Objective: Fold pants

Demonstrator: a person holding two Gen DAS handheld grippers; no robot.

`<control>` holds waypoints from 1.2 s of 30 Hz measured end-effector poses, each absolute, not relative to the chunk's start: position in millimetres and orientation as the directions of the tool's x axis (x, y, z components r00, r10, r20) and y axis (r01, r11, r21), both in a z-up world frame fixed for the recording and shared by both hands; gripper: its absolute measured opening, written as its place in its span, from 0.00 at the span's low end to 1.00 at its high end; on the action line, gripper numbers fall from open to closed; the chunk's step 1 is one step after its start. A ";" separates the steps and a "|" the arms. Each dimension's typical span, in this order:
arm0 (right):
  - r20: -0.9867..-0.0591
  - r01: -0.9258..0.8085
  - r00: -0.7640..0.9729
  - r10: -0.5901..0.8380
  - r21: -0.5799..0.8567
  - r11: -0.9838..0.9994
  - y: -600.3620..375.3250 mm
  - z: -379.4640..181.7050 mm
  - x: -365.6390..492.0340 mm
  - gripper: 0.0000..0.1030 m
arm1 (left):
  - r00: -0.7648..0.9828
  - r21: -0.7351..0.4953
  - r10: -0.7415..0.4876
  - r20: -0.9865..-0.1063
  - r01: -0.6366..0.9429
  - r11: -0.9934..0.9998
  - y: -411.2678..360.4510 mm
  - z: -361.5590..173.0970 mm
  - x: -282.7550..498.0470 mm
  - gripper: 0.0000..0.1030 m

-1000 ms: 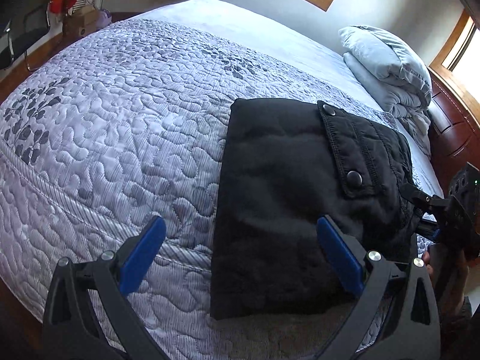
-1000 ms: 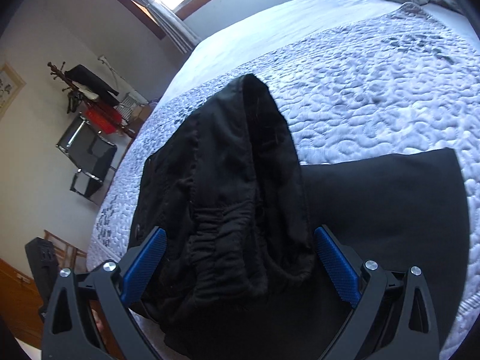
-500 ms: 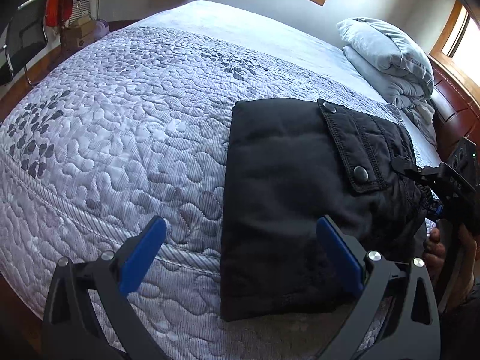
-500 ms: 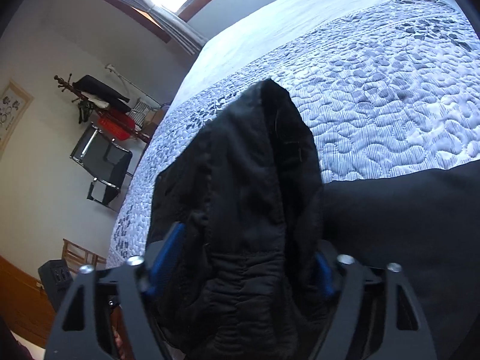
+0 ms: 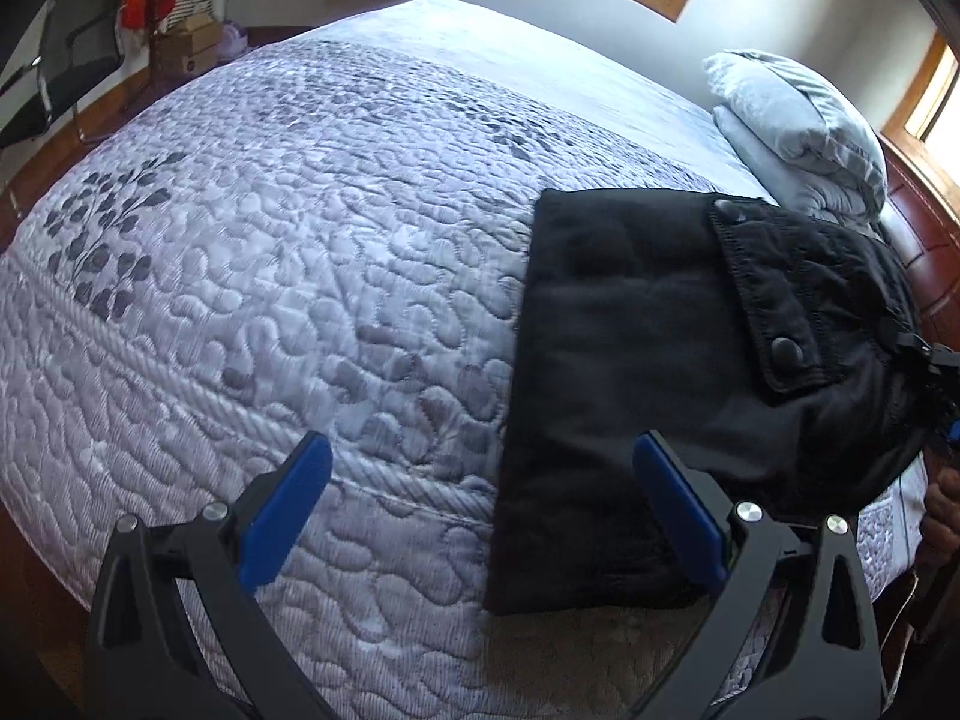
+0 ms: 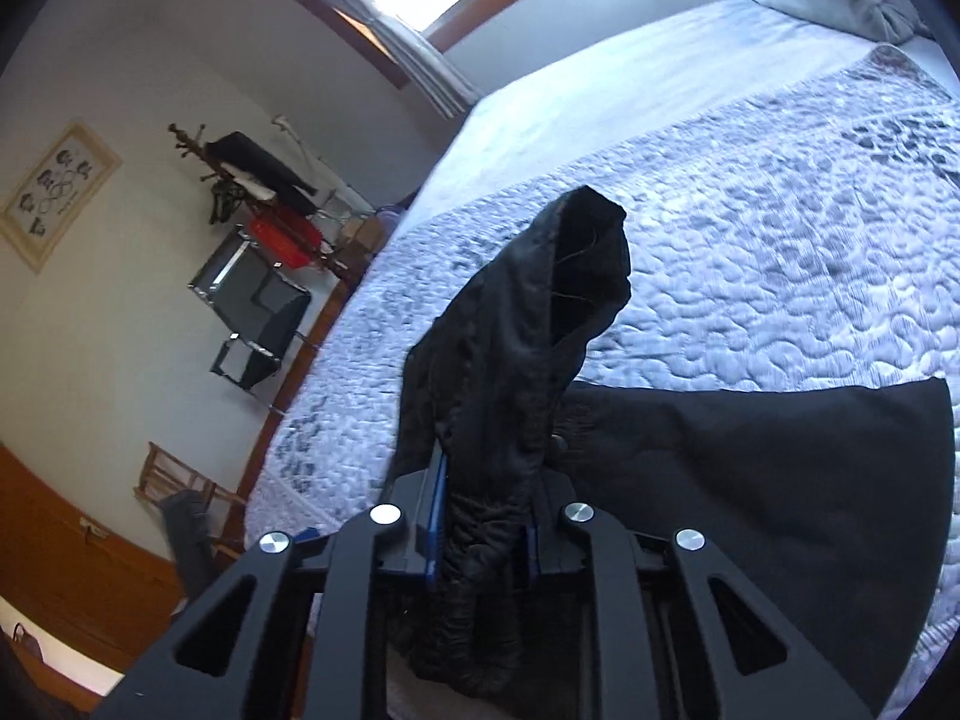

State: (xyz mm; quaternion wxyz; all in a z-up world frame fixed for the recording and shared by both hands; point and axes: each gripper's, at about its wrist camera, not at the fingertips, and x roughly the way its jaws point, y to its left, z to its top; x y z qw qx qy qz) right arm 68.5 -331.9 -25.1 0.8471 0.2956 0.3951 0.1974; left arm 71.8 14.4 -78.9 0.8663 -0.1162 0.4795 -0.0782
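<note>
— What were the two grippers doing at that moment?

— The right gripper (image 6: pixel 483 531) had its jaws pressed together on a bunched part of the black pants (image 6: pixel 528 360), and this part stood up in a peak over the bed (image 6: pixel 780 276). The left gripper (image 5: pixel 480 510) had its jaws spread wide and held nothing; its right finger was over the near part of the pants (image 5: pixel 630 372).

— And where was the rest of the pants?

— It lay flat and folded on the quilted bedspread (image 5: pixel 270 276), near the edge of the bed, with a pocket flap with two snap buttons (image 5: pixel 774 300) on top. Farther away there were grey pillows (image 5: pixel 798 120) by the wooden headboard, and beyond the bed a black chair (image 6: pixel 258 312) and a coat stand (image 6: pixel 252 180) near the wall.
</note>
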 end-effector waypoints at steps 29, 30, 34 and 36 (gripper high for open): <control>-0.608 0.135 0.641 0.468 0.690 0.711 -445.4 -66.9 9.0 0.18 | 0.488 -0.292 -0.329 -0.808 0.153 0.944 -41.5 -59.1 53.8 0.97; -0.605 0.143 0.641 0.473 0.700 0.700 -447.1 -73.6 8.4 0.18 | 0.487 -0.286 -0.328 -0.810 0.160 0.945 -43.8 -58.5 53.2 0.97; -0.596 0.167 0.634 0.493 0.728 0.665 -456.8 -100.8 7.0 0.19 | 0.481 -0.273 -0.319 -0.817 0.165 0.948 -47.9 -58.7 53.5 0.97; -0.586 0.173 0.633 0.505 0.744 0.646 -460.0 -110.4 5.6 0.22 | 0.476 -0.274 -0.317 -0.820 0.160 0.948 -48.9 -59.5 54.2 0.97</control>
